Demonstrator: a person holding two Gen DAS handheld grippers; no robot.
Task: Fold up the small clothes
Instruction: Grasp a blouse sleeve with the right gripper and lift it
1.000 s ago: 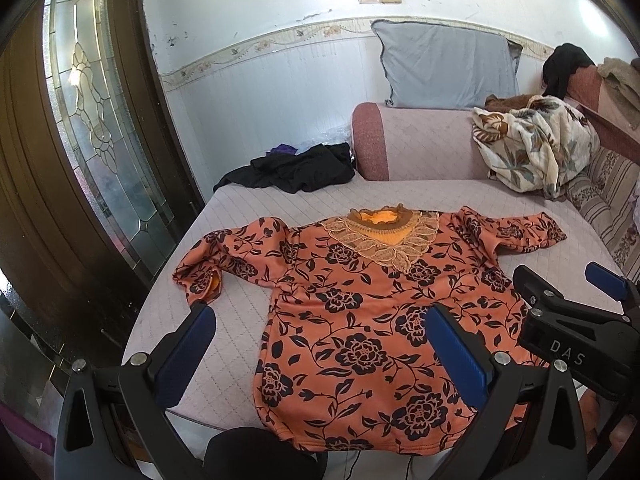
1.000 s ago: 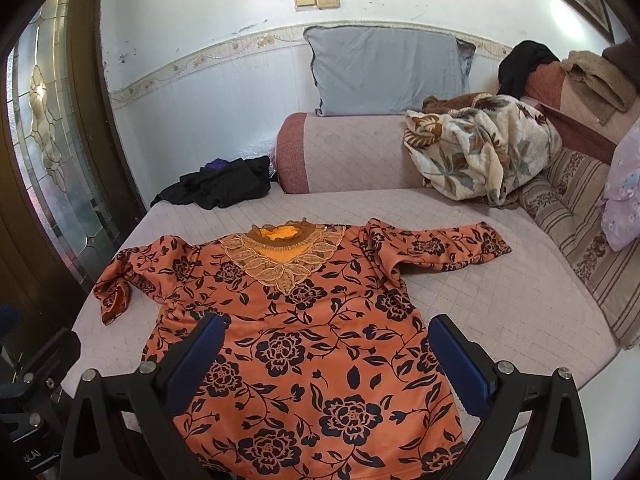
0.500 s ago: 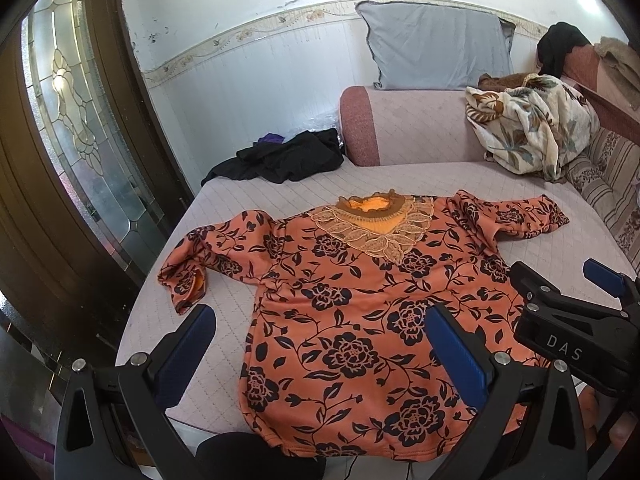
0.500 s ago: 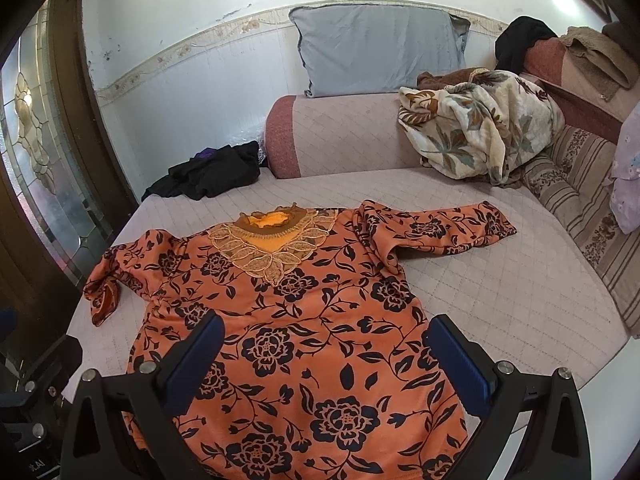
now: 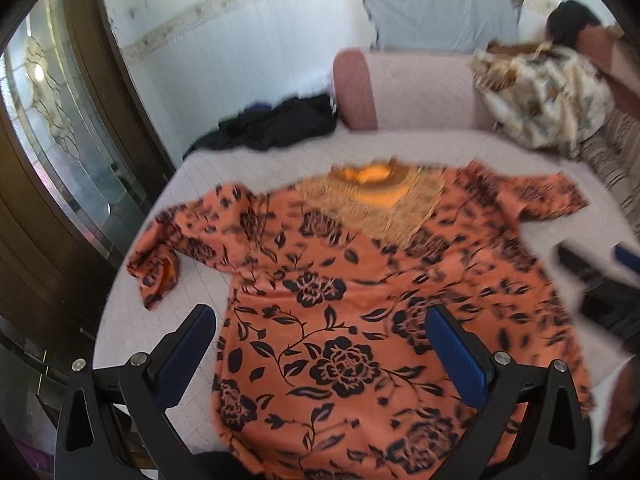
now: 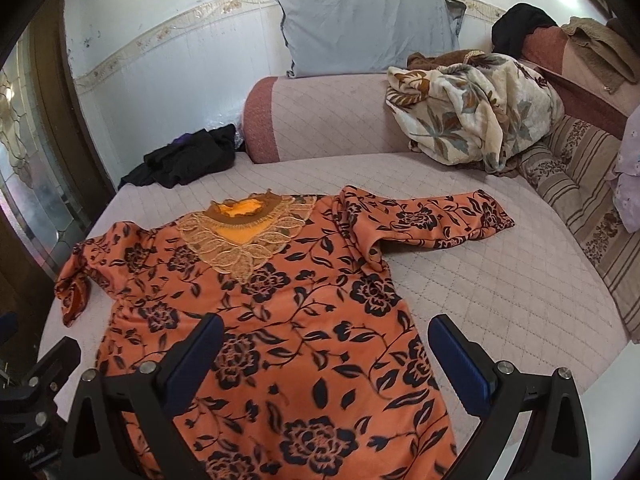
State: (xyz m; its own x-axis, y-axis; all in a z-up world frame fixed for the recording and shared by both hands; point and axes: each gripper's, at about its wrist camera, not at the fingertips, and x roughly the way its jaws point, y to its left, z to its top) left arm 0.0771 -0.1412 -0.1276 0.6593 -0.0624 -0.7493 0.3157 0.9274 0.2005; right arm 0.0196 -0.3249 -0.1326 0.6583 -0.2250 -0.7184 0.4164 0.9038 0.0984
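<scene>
Left hand-held gripper (image 5: 320,354): jaws spread wide, empty, poised low over the top's hem, left finger past the hem's left edge above bare bed. Right hand-held gripper (image 6: 324,360): jaws spread wide, empty, above the top's lower right side, right finger over bare bed. Top (image 6: 280,320): orange knit, black floral print, gold lace yoke; flat, face up on the bed (image 6: 500,280), neck away from the grippers; left sleeve bunched near the bed's left edge, right sleeve stretched out. Open quilted bed right of the top. Black clothes (image 6: 188,160), blanket (image 6: 472,120), pillow (image 6: 368,28) beyond the top.
</scene>
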